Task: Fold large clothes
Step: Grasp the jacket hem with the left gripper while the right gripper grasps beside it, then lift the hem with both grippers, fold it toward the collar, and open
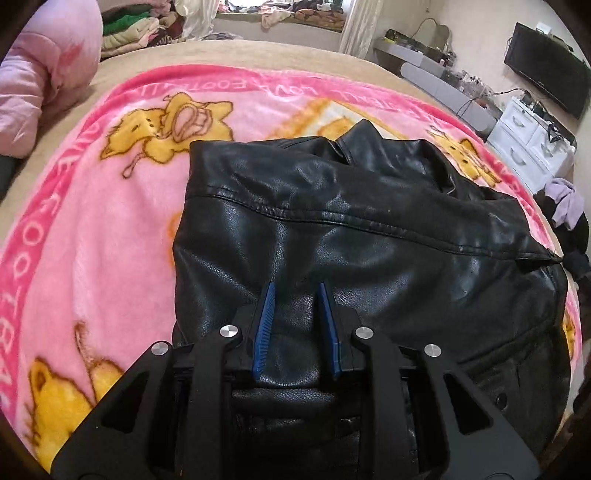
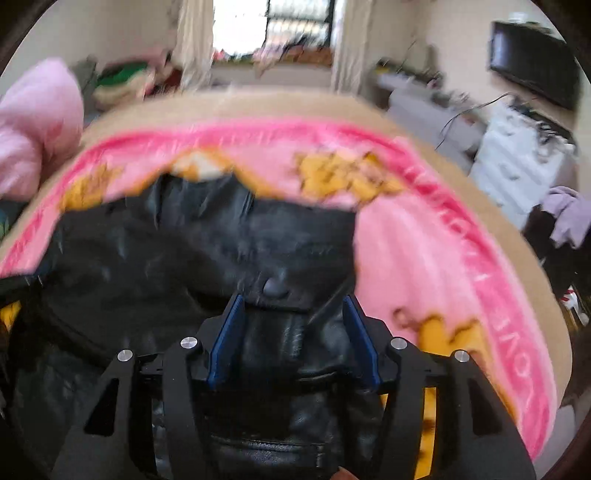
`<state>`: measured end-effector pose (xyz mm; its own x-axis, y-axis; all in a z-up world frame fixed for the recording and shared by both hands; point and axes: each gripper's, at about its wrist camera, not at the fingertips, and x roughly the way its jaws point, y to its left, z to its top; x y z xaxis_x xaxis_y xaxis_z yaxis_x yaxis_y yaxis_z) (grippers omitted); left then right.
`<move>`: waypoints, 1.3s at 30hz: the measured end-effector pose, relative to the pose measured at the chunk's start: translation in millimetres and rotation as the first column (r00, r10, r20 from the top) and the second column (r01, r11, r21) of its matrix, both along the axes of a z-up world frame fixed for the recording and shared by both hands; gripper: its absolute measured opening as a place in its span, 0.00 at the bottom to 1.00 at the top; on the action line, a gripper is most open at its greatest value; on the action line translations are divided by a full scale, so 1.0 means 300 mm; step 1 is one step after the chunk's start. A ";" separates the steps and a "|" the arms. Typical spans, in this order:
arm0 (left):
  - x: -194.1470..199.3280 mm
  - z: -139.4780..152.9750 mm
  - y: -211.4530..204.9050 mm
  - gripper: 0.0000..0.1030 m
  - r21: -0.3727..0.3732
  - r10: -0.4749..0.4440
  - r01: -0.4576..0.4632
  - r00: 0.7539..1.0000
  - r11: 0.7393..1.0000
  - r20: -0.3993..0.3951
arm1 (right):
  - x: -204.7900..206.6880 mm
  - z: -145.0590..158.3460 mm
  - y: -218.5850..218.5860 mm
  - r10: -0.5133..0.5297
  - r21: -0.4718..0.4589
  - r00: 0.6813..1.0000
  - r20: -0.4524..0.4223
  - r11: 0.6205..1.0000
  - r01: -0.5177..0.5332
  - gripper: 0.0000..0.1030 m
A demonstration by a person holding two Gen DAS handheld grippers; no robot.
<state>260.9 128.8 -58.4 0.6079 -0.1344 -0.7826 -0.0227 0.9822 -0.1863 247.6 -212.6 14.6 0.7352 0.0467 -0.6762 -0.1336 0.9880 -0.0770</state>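
Observation:
A black leather jacket (image 1: 354,229) lies on a pink cartoon blanket (image 1: 110,221) on the bed, its collar at the far side. My left gripper (image 1: 297,291) is over the jacket's near part, its blue pads part open with leather between them; the frame does not show if they pinch it. In the blurred right wrist view the jacket (image 2: 207,251) lies left of centre. My right gripper (image 2: 293,301) is open above the jacket's right edge near a snap button (image 2: 274,287).
A pink padded coat (image 1: 40,85) lies at the bed's far left. Piled clothes (image 1: 140,29) are beyond the bed. A white drawer unit (image 1: 532,140), a dark screen (image 1: 546,70) and a clothes heap (image 1: 569,210) stand to the right.

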 end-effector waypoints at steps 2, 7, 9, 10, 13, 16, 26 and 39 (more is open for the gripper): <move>0.000 0.001 0.005 0.17 -0.011 0.001 -0.001 1.000 1.000 -0.002 | -0.025 0.051 0.004 0.001 0.037 0.998 0.069 0.999 -0.003 0.52; 0.001 0.001 0.007 0.17 -0.016 0.005 -0.005 1.000 1.000 -0.001 | 0.024 0.068 0.129 0.146 0.116 0.989 0.038 0.982 -0.149 0.52; 0.002 0.002 0.006 0.17 -0.018 0.006 -0.006 1.000 1.000 -0.002 | 0.050 0.048 0.186 0.182 0.095 0.983 0.018 0.978 -0.183 0.52; 0.001 0.002 0.006 0.17 -0.021 0.006 -0.006 1.000 1.000 -0.002 | 0.064 0.031 0.216 0.197 0.080 0.980 0.000 0.977 -0.196 0.52; -0.002 0.002 0.006 0.17 -0.023 0.006 -0.006 1.000 1.000 -0.001 | 0.134 -0.086 0.285 0.216 0.036 0.965 -0.151 0.976 -0.213 0.52; -0.003 0.002 0.004 0.17 -0.028 0.004 -0.004 1.000 1.000 -0.003 | 0.195 -0.202 0.274 0.177 0.000 0.955 -0.237 0.983 -0.182 0.47; -0.011 0.039 0.012 0.26 -0.057 0.001 -0.001 1.000 0.998 0.003 | 0.156 -0.172 0.248 0.181 0.075 0.965 -0.190 0.983 -0.169 0.49; -0.118 0.201 -0.053 0.39 -0.142 -0.107 0.123 0.988 0.982 0.114 | -0.059 -0.005 0.235 0.251 0.134 0.967 -0.045 0.961 -0.244 0.55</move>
<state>225.5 112.9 1.8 0.6594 -0.3176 -0.6814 0.1162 0.9385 -0.3250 229.9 -142.1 13.0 0.6476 0.3101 -0.6960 -0.3757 0.9246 0.0624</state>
